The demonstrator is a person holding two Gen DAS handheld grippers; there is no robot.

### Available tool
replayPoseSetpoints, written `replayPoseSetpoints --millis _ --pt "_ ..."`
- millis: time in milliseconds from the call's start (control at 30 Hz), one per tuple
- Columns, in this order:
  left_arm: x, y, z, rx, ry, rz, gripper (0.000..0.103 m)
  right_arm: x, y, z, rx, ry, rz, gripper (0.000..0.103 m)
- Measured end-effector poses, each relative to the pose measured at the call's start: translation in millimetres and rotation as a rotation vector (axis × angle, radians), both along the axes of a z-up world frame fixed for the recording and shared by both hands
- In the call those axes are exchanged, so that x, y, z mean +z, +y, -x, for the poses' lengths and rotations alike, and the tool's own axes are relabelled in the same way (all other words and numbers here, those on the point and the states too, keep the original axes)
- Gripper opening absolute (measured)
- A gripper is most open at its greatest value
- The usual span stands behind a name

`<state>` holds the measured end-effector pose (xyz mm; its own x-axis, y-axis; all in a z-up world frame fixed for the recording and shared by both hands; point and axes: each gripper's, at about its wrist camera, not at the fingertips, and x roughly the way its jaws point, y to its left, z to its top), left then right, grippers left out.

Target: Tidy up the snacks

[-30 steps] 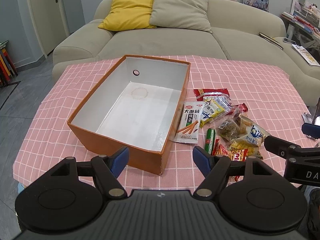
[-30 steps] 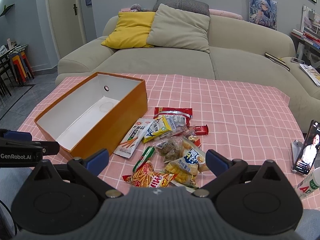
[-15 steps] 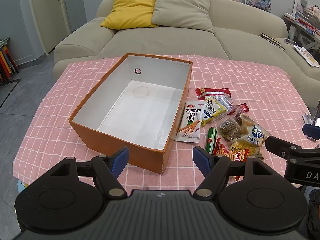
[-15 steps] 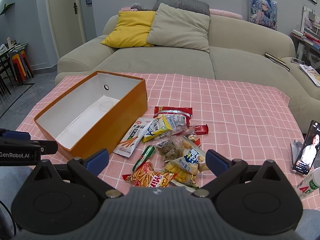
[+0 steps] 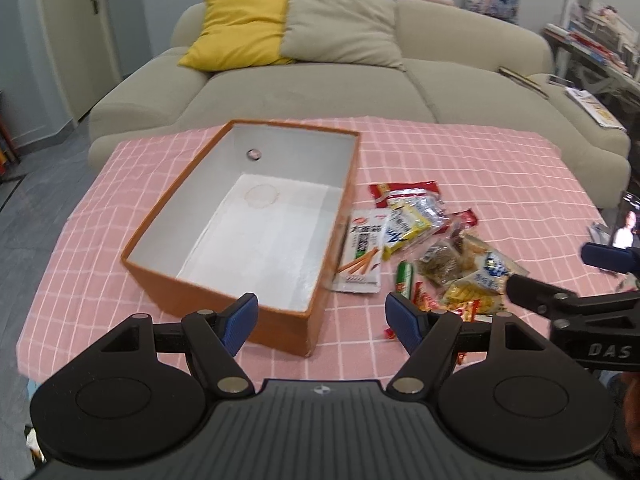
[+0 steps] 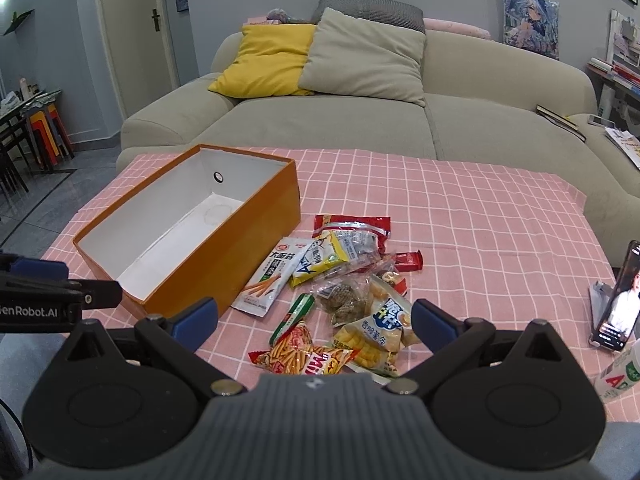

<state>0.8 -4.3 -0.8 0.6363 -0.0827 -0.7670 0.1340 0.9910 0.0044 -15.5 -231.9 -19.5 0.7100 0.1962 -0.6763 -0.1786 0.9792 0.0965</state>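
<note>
An empty orange box (image 5: pixel 224 292) with a white inside stands on the pink checked tablecloth (image 5: pixel 460 168); it also shows in the right wrist view (image 6: pixel 240 248). A pile of snack packets (image 5: pixel 424 248) lies just right of it, including a white stick-snack packet (image 6: pixel 272 276), a yellow packet (image 6: pixel 320 260) and a red chip bag (image 6: pixel 304 356). My left gripper (image 5: pixel 322 316) is open and empty, above the box's near right corner. My right gripper (image 6: pixel 314 320) is open and empty, over the near side of the pile.
A phone on a stand (image 6: pixel 618 304) and a white bottle (image 6: pixel 618 372) sit at the table's right edge. A beige sofa (image 6: pixel 360 120) with yellow and grey cushions stands behind the table. Stools and chairs (image 6: pixel 44 128) stand far left.
My left gripper has moved forward and slightly right toward the box and snacks. My right gripper has stayed nearly still. Both stay open.
</note>
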Motion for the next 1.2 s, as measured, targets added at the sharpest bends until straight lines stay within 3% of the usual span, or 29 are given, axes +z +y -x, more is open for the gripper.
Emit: replayPoseSetpoints --millis 200,267,533,633,767,933,1200 --pt "-1.2 -16.4 -8.7 -0.102 0.007 0.027 0.079 -12.7 -8.4 -5.5 0.037 -0.027 0.042 0.099" --pt "-3.6 -22.5 -12.7 -0.139 0.018 0.043 0.072 -19.5 -12.5 -9.1 0.044 -0.018 0.054 0.097" --pt "-24.0 -47.8 -34.8 -0.237 0.119 0.086 0.052 -51.5 -24.4 -21.9 0.06 0.051 0.086 0.069" --pt "-35.1 -54.8 -44.4 -0.243 0.179 0.114 0.051 -62.8 -28.8 -30.1 0.053 0.082 0.095 0.065" --pt "-50.5 -63.8 -58.9 -0.205 0.25 0.148 0.055 -73.5 -33.4 -40.3 0.06 0.103 0.121 0.065" --pt "-69.4 -72.0 -77.5 -0.126 0.34 0.19 0.07 -83.0 -31.5 -53.8 0.135 0.104 0.208 0.065" --pt "-106.6 -78.0 -97.9 0.038 0.507 0.265 0.071 -104.3 -25.8 -71.6 0.244 0.12 0.295 0.063"
